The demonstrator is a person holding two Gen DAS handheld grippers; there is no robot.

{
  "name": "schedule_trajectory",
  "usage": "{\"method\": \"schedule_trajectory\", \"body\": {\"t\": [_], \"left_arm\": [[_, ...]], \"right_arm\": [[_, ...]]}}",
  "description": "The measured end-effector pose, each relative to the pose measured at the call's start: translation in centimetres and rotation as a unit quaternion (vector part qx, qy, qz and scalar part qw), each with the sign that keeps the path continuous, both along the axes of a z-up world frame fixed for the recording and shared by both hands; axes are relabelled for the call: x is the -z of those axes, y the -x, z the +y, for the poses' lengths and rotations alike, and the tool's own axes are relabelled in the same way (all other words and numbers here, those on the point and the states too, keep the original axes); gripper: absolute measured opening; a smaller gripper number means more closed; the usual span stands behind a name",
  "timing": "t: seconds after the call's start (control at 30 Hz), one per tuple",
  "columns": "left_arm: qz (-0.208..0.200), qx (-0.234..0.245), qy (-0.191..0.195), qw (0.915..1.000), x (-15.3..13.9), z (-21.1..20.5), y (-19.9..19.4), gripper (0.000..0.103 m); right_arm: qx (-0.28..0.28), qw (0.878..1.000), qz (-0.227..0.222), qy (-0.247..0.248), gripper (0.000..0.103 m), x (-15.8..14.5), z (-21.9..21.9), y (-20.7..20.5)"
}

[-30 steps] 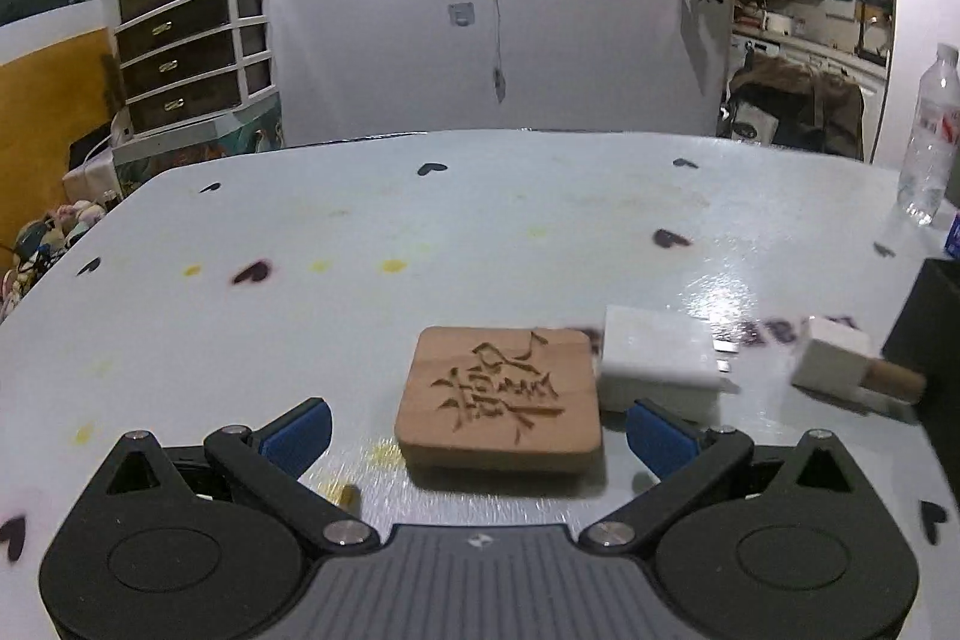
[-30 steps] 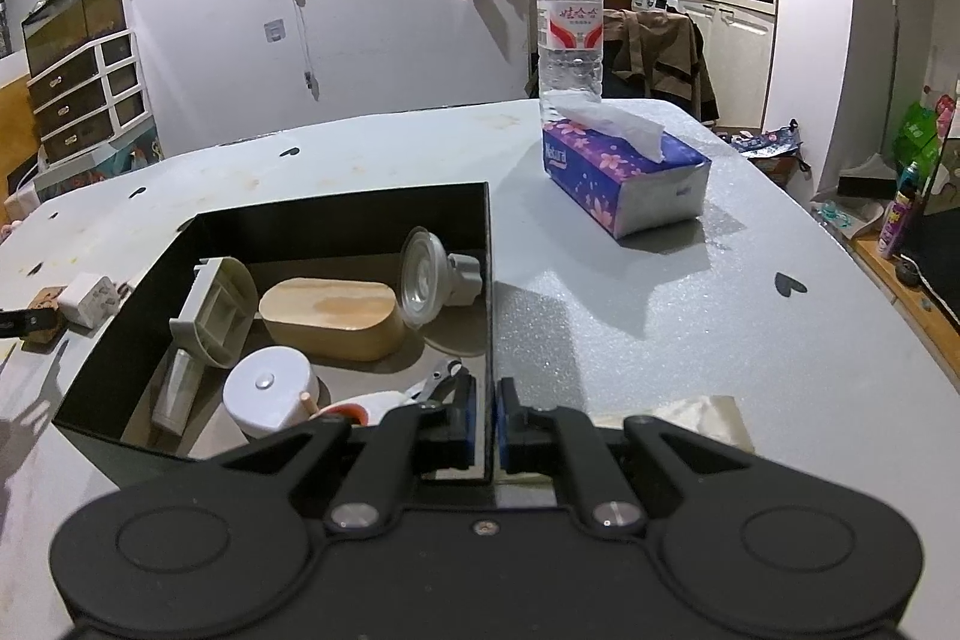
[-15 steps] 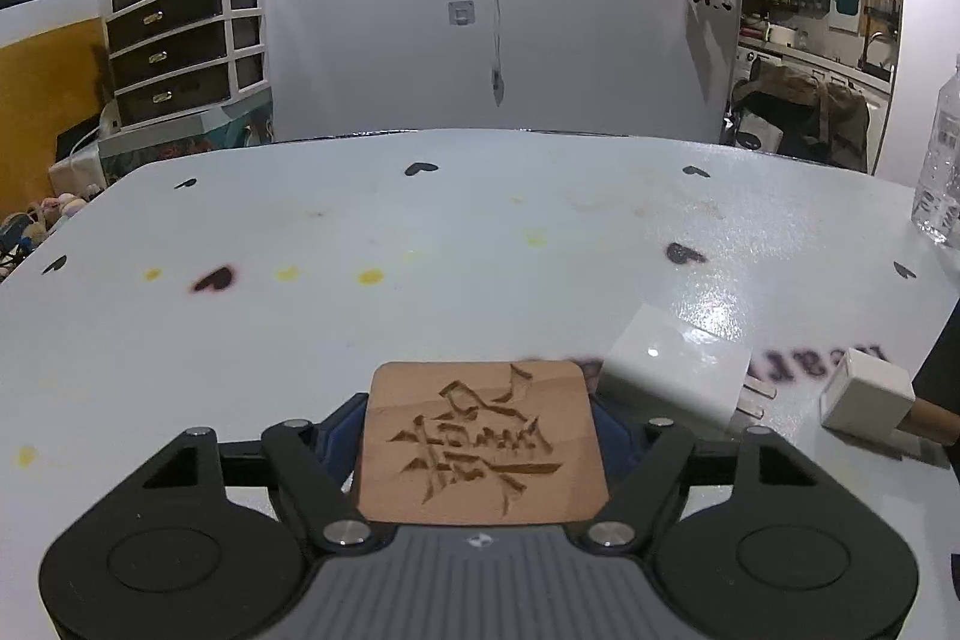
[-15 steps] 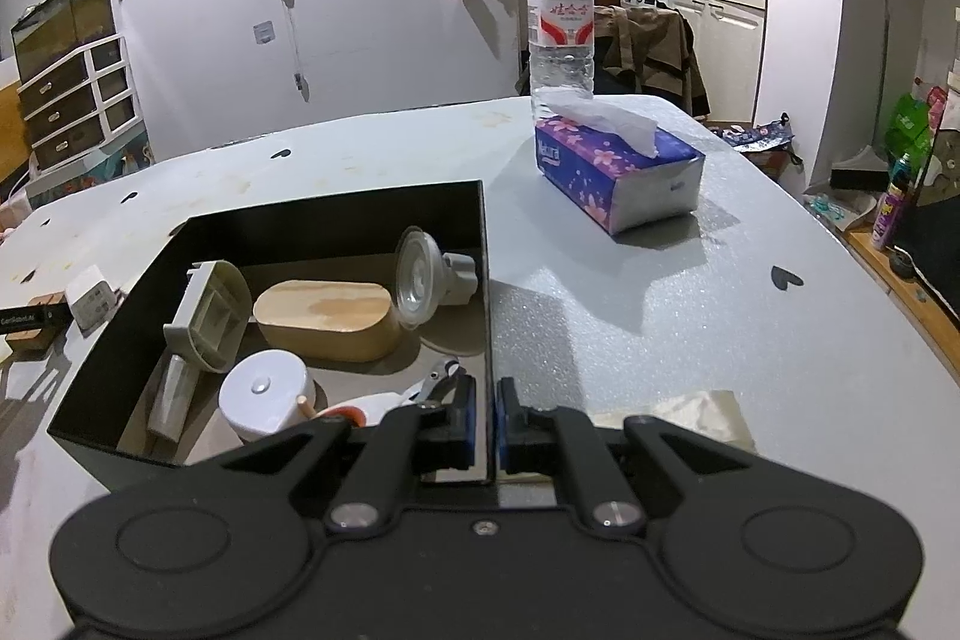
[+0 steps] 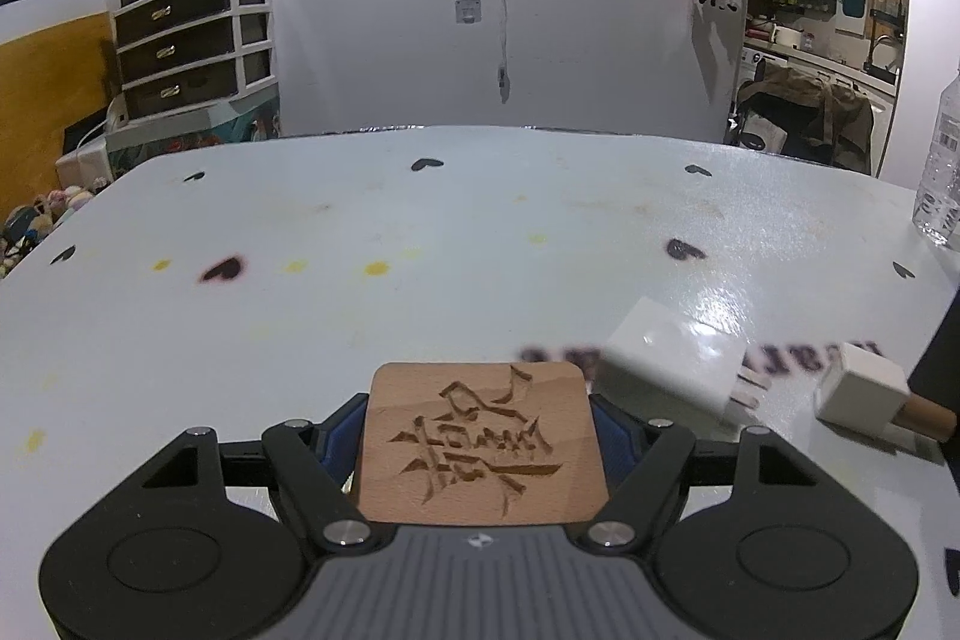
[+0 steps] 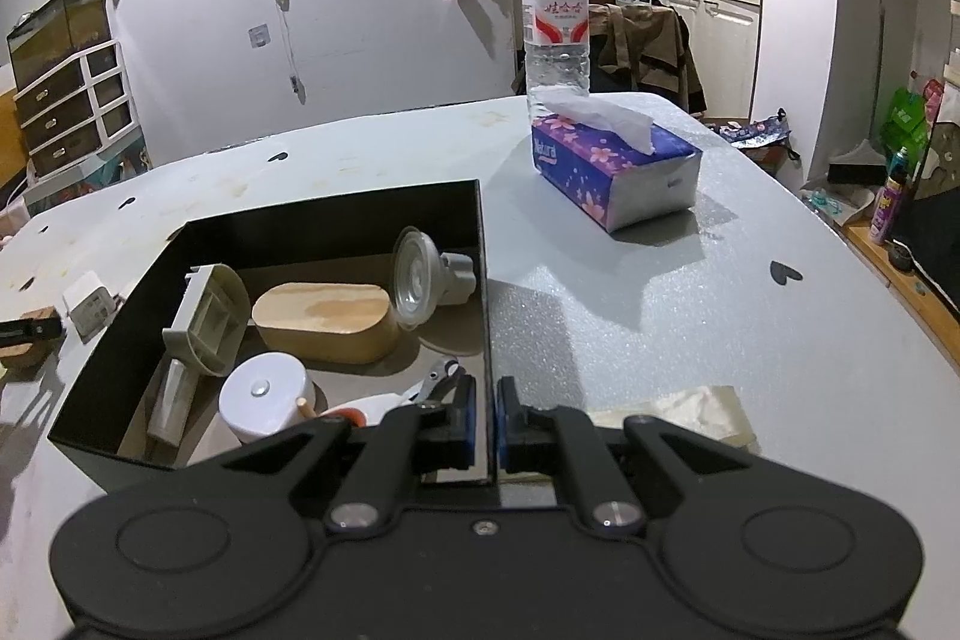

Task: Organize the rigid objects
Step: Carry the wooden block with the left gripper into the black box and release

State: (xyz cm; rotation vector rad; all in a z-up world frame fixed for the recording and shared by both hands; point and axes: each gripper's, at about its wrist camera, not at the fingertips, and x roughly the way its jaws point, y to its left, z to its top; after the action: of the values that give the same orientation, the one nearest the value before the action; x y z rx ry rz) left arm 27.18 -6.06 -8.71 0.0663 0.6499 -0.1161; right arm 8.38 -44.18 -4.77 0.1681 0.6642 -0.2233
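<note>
My left gripper is shut on a carved wooden square block and holds it just above the white table. A white plug adapter and a white cube on a wooden peg lie to its right. My right gripper is shut on the right wall of the black box. The box holds an oval wooden box, a spotlight bulb, a grey plastic part and a white round lid. The left gripper and wooden block show at the far left.
A tissue box and a water bottle stand behind the black box on the right. The bottle also shows at the right edge of the left wrist view. A folded pale cloth lies by my right gripper.
My left gripper moved forward around the wooden block, closed on it and lifted it slightly. The right gripper stays shut on the box wall.
</note>
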Motion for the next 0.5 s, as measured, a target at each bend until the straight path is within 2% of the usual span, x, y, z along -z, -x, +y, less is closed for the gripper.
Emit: {"method": "schedule_trajectory", "body": {"t": [0.1,0.23,0.37,0.5], "left_arm": [[-0.018,-0.002,0.01,0.9998,-0.9,0.0,2.3,0.075],[-0.037,0.021,0.047,0.998,-2.5,-0.2,5.8,0.075],[-0.056,0.071,0.071,0.9934,-4.7,-1.9,9.0,0.075],[-0.073,0.149,0.107,0.9802,-7.3,-5.3,11.6,0.075]], "right_arm": [[-0.003,1.0,-0.005,-0.004,0.007,0.1,-0.2,0.2],[-0.004,1.0,-0.007,-0.006,0.007,0.1,-0.3,0.3],[-0.002,1.0,-0.011,-0.006,0.006,0.0,-0.2,0.4],[-0.001,1.0,-0.014,-0.007,0.005,0.0,-0.3,0.5]]}}
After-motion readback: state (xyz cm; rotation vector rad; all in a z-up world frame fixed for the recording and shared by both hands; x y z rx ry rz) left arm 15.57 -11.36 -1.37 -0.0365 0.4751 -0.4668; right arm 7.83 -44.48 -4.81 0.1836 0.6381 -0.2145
